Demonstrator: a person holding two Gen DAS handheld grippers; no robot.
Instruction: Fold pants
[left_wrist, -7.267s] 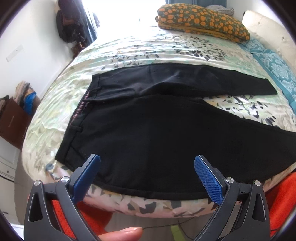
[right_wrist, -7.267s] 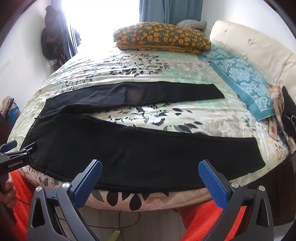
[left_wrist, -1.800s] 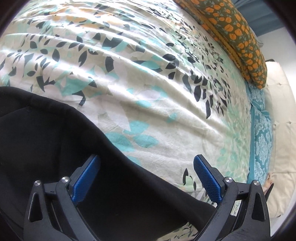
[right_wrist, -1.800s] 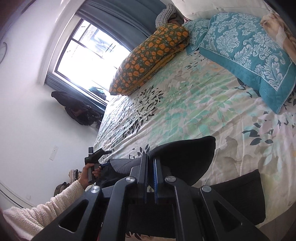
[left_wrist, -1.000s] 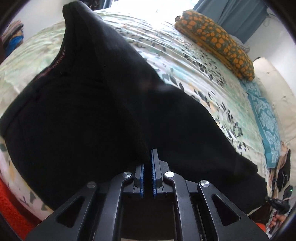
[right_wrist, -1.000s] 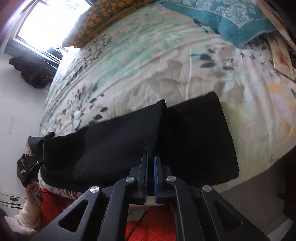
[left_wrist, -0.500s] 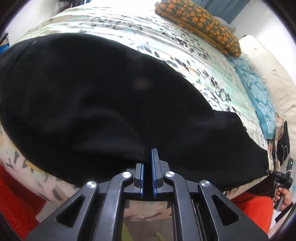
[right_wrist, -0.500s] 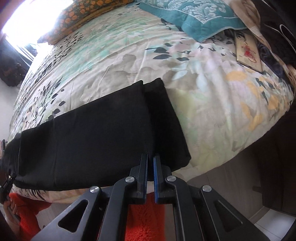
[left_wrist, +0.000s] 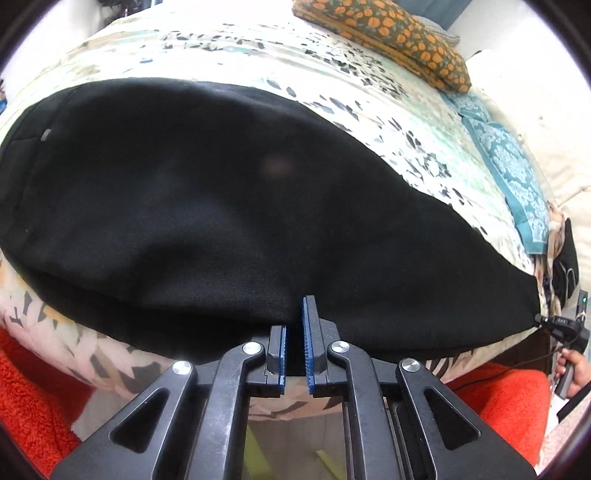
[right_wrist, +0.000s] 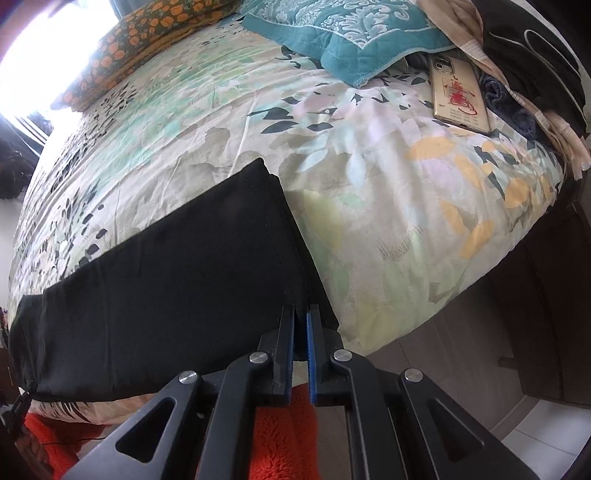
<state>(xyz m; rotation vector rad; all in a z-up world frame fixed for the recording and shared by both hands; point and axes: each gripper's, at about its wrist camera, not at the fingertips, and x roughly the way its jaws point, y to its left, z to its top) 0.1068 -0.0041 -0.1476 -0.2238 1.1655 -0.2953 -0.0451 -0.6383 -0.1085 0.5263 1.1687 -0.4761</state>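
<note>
Black pants (left_wrist: 229, 206) lie folded lengthwise, one leg on the other, along the near edge of the bed. My left gripper (left_wrist: 294, 332) is shut on the pants' near edge toward the waist end. My right gripper (right_wrist: 300, 332) is shut on the near corner of the leg cuffs (right_wrist: 284, 240). The pants (right_wrist: 166, 273) stretch left from it. The right gripper also shows small at the far right of the left wrist view (left_wrist: 554, 323).
The floral bedsheet (right_wrist: 221, 122) covers the bed. An orange-patterned pillow (left_wrist: 388, 33) and a teal pillow (right_wrist: 351, 33) lie at the far side. A phone (right_wrist: 458, 96) and piled clothes (right_wrist: 524, 62) sit at the right. An orange rug (left_wrist: 498, 402) lies below.
Both grippers carried the far leg toward the near edge and laid it over the near leg. The cuffs now lie stacked and the pants flatter.
</note>
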